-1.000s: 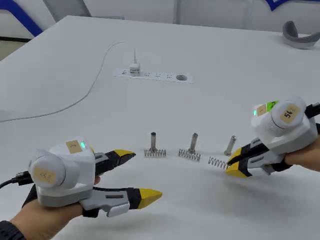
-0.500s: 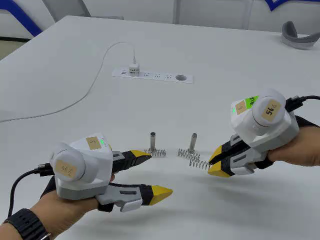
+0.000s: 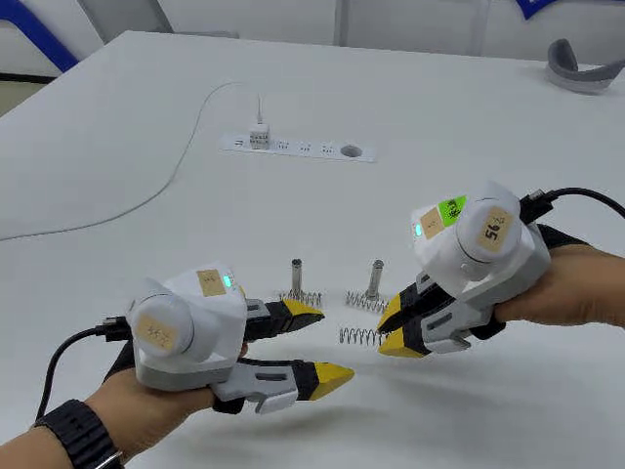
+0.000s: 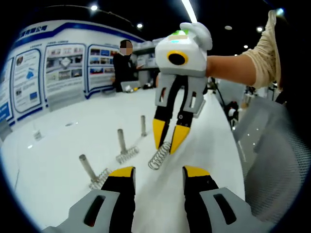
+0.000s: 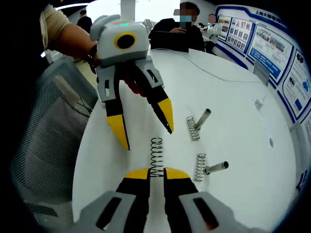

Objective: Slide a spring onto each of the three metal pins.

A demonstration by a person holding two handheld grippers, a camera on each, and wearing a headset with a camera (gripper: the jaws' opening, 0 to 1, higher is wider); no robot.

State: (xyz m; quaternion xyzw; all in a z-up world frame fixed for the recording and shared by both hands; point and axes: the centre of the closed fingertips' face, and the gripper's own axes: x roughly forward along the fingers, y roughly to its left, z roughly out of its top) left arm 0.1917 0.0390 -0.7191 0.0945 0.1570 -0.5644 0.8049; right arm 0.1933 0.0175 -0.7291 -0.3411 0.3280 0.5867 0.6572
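Note:
Two metal pins (image 3: 297,274) (image 3: 374,277) stand upright mid-table, each with a spring (image 3: 303,297) (image 3: 366,303) lying at its base. My right gripper (image 3: 391,330) is shut on one end of a third spring (image 3: 359,336), which sticks out to the left just above the table. Its own view shows that spring (image 5: 156,155) between the yellow tips. The left gripper (image 3: 317,344) is open, its tips a little left of the held spring. In the left gripper view, three pins (image 4: 86,167) (image 4: 121,141) (image 4: 143,124) stand in a row, left of the held spring (image 4: 158,155).
A white power strip (image 3: 298,149) with a plugged charger (image 3: 260,135) and a cable (image 3: 186,161) lies further back. A grey curved object (image 3: 581,70) sits at the far right corner. People stand beyond the table (image 5: 233,97).
My right gripper has carried its spring leftwards, away from the right-hand pin, and now covers that pin in the head view. The left gripper has moved right, towards it.

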